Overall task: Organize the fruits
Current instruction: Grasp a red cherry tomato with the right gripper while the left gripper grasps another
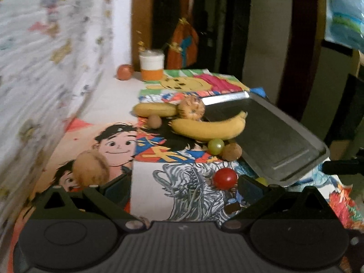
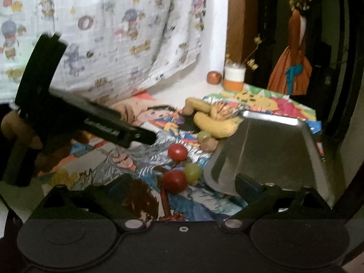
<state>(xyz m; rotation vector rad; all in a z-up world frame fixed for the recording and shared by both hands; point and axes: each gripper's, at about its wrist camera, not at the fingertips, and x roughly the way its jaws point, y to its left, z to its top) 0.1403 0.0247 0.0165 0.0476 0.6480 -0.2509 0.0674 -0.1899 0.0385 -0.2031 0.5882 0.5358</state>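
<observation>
The left gripper (image 1: 182, 182) is hovering low over the worktop with its jaws spread wide and nothing between them, and the right gripper (image 2: 184, 186) is hanging just the same, jaws spread and empty. The landmark is the rectangular silver metal tray (image 1: 284, 141), sitting bare on the bright cartoon-printed cloth (image 1: 113, 141). Against the tray's left edge a curved yellow banana (image 1: 207, 128) is lying, with a second yellow banana (image 1: 154, 109) just behind it and a speckled round orange fruit (image 1: 191, 108) touching both. A small brown round fruit (image 1: 154, 121) is sitting just left of the bananas. At the tray's near-left side a green grape (image 1: 215, 146) and a brown nut-like fruit (image 1: 231, 151) are touching. Nearer, off the tray's front corner, a red cherry tomato (image 1: 224, 178) is resting; the right wrist view is showing a second red tomato (image 2: 174, 181) touching another green grape (image 2: 192, 172). Well left of the tray a tan potato-like fruit (image 1: 91, 170) is lying. Far behind the tray stand a white-and-orange cup (image 1: 151, 64) and a reddish apple (image 1: 124, 72).
</observation>
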